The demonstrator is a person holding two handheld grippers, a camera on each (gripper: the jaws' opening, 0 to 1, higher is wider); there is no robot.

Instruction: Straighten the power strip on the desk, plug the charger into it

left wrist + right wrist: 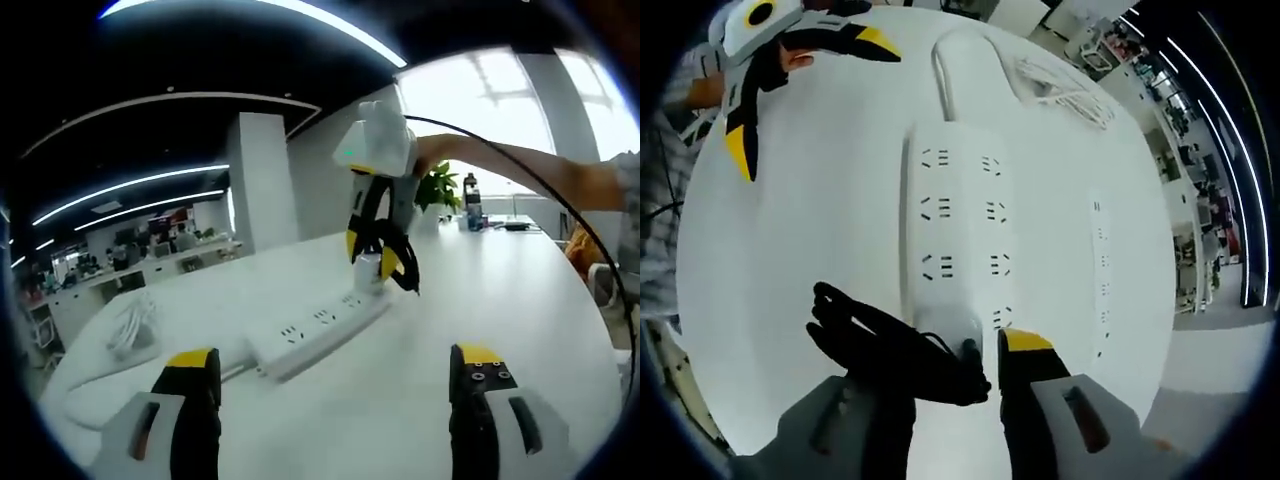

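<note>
A white power strip [318, 332] lies on the white desk [500, 300], running diagonally away from me. My left gripper [335, 385] hangs open just short of it, nothing between its fingers. Over the strip's far end, my right gripper [380, 262] is shut on a white charger [368, 266], and a black cable [408, 275] dangles beside it. In the right gripper view the charger [954, 325] rests on the near end of the strip [960, 210], held by the right gripper [960, 362]. The bundled black cable [875, 345] covers the left jaw. The left gripper [790, 60] shows open at the upper left.
The strip's white cord lies coiled [1055, 75] past its far end. A second row of sockets [1101, 270] runs in the desk beside the strip. A person's arm [545, 172] reaches in from the right. A potted plant [437, 190] and bottle [472, 198] stand at the desk's far end.
</note>
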